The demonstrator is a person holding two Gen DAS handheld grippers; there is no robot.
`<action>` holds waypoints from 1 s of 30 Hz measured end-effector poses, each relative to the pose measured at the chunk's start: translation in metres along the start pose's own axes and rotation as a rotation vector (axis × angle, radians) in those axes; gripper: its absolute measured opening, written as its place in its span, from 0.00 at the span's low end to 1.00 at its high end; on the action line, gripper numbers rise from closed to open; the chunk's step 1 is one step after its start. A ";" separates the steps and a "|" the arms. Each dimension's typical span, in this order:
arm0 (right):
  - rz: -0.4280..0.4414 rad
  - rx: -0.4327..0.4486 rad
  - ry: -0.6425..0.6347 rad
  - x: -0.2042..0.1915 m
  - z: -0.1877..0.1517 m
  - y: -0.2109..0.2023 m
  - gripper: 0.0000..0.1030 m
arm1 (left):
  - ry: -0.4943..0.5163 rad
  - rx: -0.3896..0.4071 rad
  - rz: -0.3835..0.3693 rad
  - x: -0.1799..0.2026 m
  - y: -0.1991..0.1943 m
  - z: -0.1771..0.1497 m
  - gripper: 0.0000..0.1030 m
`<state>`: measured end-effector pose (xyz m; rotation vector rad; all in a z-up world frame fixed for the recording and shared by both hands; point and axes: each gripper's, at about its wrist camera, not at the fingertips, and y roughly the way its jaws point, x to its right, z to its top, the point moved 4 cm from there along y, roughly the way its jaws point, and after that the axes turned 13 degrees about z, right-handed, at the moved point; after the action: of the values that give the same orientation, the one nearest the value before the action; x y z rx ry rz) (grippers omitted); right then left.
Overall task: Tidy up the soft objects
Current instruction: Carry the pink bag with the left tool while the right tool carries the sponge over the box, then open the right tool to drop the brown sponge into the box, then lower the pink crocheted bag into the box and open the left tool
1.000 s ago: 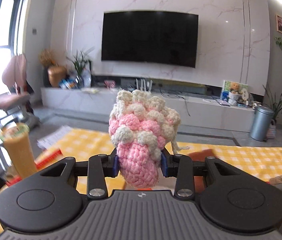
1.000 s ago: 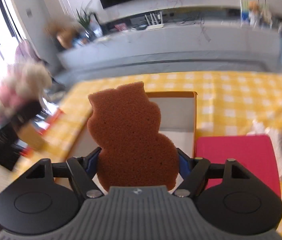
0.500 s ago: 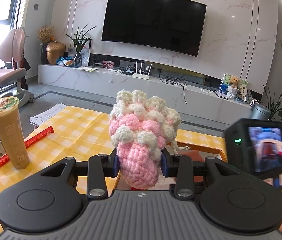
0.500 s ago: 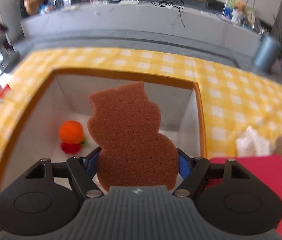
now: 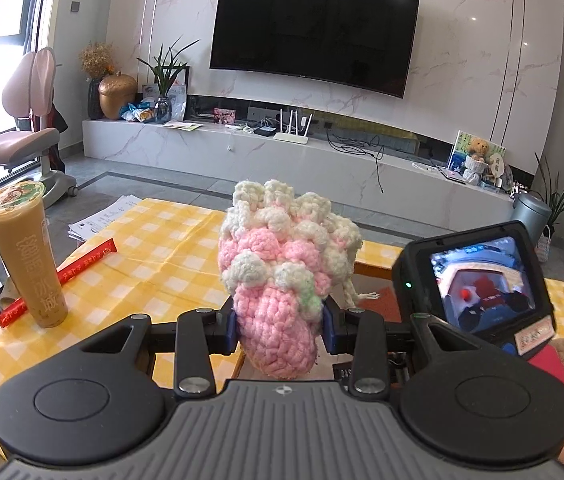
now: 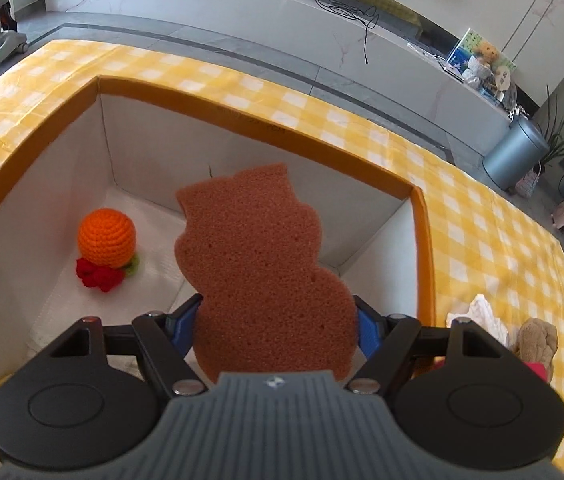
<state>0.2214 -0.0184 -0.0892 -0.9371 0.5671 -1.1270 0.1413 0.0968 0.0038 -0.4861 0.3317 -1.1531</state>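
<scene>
My left gripper (image 5: 279, 328) is shut on a pink and cream crocheted toy (image 5: 282, 268), held upright above the yellow checked tablecloth (image 5: 153, 248). My right gripper (image 6: 267, 326) is shut on a brown cat-shaped sponge (image 6: 257, 272) and hangs over the open orange-rimmed box (image 6: 249, 120) with white inner walls. An orange crocheted ball (image 6: 106, 236) with red and green trim lies on the box floor at the left. In the left wrist view the right gripper's camera body with its lit screen (image 5: 482, 280) shows at the right, over the box.
A tall sealed drink cup (image 5: 21, 256) and a red chopstick sleeve (image 5: 65, 276) stand at the table's left. A white tissue (image 6: 482, 316), a tan plush piece (image 6: 536, 338) and a red pad (image 5: 554, 368) lie right of the box.
The right gripper has swung over the box and tipped down into it with the sponge. The left gripper has tilted a little, and the right gripper's camera has come into its view.
</scene>
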 end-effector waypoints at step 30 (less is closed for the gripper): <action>0.121 0.576 0.141 0.118 -0.066 -0.134 0.97 | 0.075 -0.076 -0.133 0.043 0.014 -0.027 0.42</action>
<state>0.1439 -0.1684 -0.0001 -0.3248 0.3719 -1.1633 0.1558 0.0562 -0.0268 -0.5383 0.4144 -1.2938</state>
